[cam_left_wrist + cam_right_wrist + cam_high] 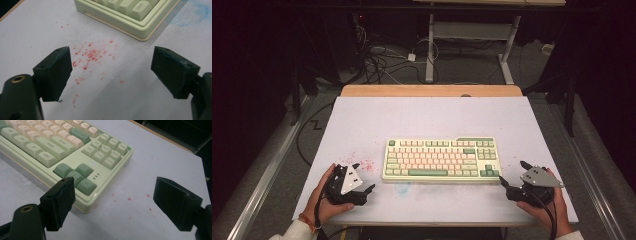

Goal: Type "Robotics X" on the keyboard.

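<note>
Mid-counter (362, 120) sits the keyboard (441, 159), square to you. Your left claw (365, 177) is wide, just off its left end over red specks (90, 53); your right claw (513, 176) is wide at its right corner, probably not touching.
</note>
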